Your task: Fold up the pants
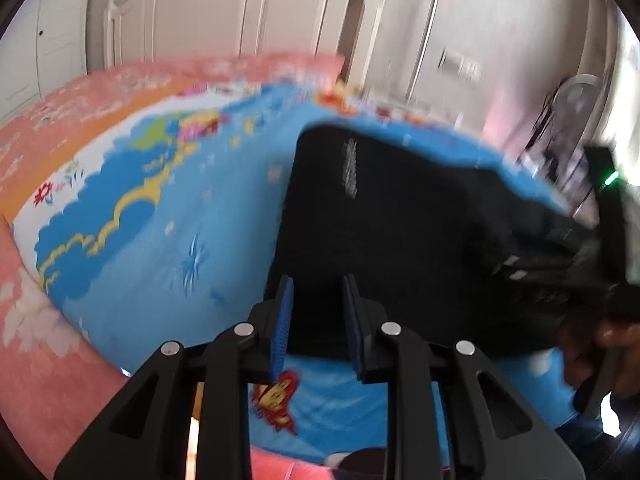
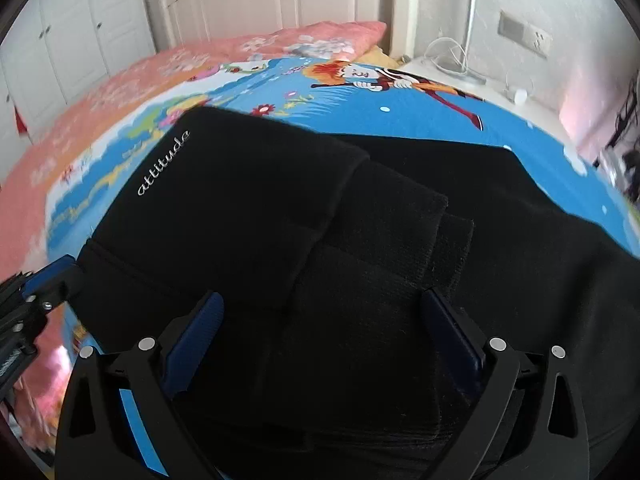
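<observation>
The black pants (image 2: 280,216) lie folded over on the blue cartoon bedsheet (image 2: 400,120), with white "attitude" lettering along the left edge. My right gripper (image 2: 322,304) is open, its blue pads wide apart just above the folded layers and ribbed cuffs. In the left wrist view the pants (image 1: 400,220) fill the right half. My left gripper (image 1: 318,284) is open, its pads a small gap apart over the near left edge of the pants, holding nothing. The right gripper's body (image 1: 608,240) shows at the far right. The left gripper's tip (image 2: 40,288) shows at the left edge.
A pink floral quilt (image 2: 280,46) lies along the bed's far and left sides. A white headboard (image 2: 240,0) and wardrobe stand behind. A nightstand (image 2: 460,72) with cables is at the back right. The sheet (image 1: 160,220) lies bare left of the pants.
</observation>
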{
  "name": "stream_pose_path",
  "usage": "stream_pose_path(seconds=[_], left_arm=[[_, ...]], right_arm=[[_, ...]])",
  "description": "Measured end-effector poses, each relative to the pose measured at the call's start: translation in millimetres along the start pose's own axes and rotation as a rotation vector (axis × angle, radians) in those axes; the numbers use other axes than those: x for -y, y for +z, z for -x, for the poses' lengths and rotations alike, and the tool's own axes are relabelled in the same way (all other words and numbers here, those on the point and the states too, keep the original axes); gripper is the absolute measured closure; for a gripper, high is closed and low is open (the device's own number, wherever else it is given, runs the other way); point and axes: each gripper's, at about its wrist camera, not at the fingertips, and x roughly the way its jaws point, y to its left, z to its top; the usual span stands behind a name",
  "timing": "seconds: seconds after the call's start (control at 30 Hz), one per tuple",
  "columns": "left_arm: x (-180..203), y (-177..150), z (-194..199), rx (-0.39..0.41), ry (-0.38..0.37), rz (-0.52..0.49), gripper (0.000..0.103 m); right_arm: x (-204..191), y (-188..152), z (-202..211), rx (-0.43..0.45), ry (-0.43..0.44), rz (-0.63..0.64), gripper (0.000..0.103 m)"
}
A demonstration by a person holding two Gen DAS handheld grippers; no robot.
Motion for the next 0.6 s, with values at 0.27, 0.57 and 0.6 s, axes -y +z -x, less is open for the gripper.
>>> stream_pose_path(seconds=[0.27,0.57,0.6], left_arm=[[5,27,14,0.026,-0.049,-0.031,0.076],[31,127,-85,-0.079,-0.073,-0.196,0.081],[30,130,-100,-0.117,-0.039,-0.211,0.086]], right_arm=[[-4,-7,-3,0.008,-0.007,0.003,0.005],[-4,-10,-1,0.004,0.005,0.000,0.004],[-3,-9,-1,0.002,0.008,-0.003,0.004]])
